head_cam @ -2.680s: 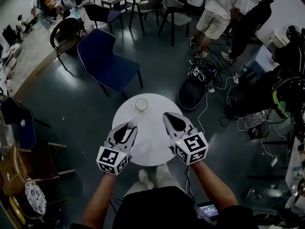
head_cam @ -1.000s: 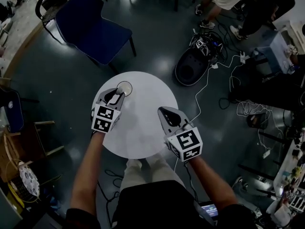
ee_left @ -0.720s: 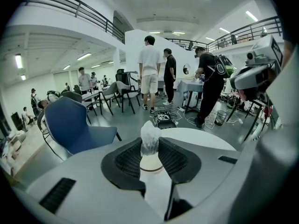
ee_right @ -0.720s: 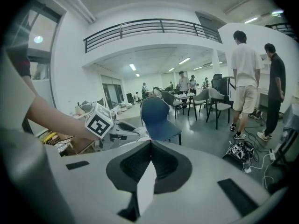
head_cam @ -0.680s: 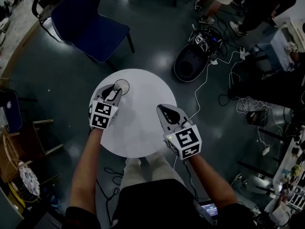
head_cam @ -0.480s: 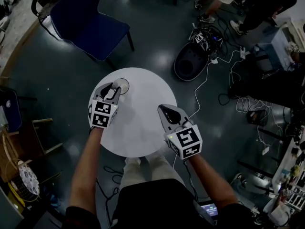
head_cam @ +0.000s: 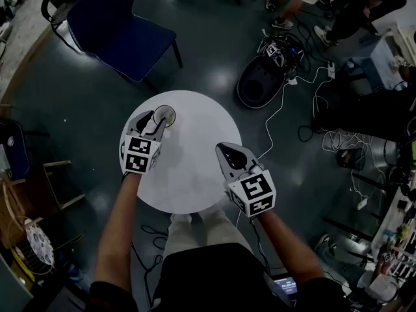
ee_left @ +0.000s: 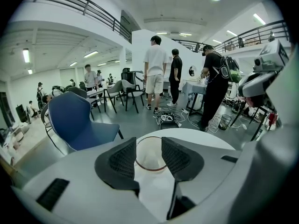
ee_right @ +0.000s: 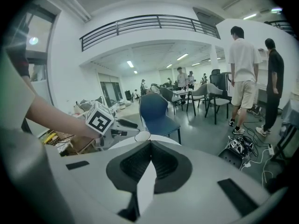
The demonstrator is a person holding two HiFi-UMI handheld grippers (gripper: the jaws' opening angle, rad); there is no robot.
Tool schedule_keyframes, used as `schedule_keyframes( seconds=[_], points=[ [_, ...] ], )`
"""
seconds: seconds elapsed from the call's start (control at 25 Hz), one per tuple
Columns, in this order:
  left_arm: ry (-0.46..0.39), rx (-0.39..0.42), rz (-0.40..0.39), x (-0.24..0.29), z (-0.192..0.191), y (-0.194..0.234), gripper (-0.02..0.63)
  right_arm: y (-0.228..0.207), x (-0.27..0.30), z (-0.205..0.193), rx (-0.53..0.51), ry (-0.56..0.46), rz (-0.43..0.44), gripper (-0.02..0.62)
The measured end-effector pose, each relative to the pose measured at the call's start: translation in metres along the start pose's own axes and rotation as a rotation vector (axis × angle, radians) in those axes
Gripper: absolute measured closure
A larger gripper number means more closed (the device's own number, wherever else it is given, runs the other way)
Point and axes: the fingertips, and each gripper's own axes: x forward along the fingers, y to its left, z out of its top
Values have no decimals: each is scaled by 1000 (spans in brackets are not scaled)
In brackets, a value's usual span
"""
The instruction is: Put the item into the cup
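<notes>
Judging by the layout, close to finished. Hovering right over the cup (ee_left: 149, 158) with the left gripper (head_cam: 155, 121), at the far left edge of the round white desk (head_cam: 195, 174). Just been opening those jaws, now spread wide, with nothing between the pads and only a view down through the gap onto the cup's mouth. Probably released the item into the cup, so likely nothing left but to draw the left gripper away from the cup. Holding the right gripper (ee_right: 151, 143) well to the right of the cup, above the near right part of the desk, jaws closed tip to tip on nothing. Apparently no part for it here.

Cannot make out the item itself anywhere: not between either pair of jaws, not on the bare desk around the cup. Inside the cup, only a pale blur within a brownish rim, too vague to tell item from desk. No look inside from the head view either, with the left gripper's tips partly covering the cup. No sight of the cup's base behind the jaws in the left gripper view.
</notes>
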Motion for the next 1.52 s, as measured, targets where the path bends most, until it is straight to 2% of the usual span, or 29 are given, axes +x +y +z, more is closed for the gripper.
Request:
schedule_keyframes(
  seconds=[0.56, 0.76, 1.04, 1.52],
  points=[
    [-16, 4, -11, -25, 4, -1, 440, 15, 2, 9, -13, -14, 8, 578],
    [-32, 14, 6, -49, 10, 8, 498, 30, -2, 26, -15, -42, 11, 578],
    [-89, 17, 17, -90, 32, 4, 534, 44, -21, 55, -59, -87, 2, 578],
    [-205, -8, 17, -177, 54, -9, 571, 96, -42, 100, -101, -181, 7, 578]
  ],
)
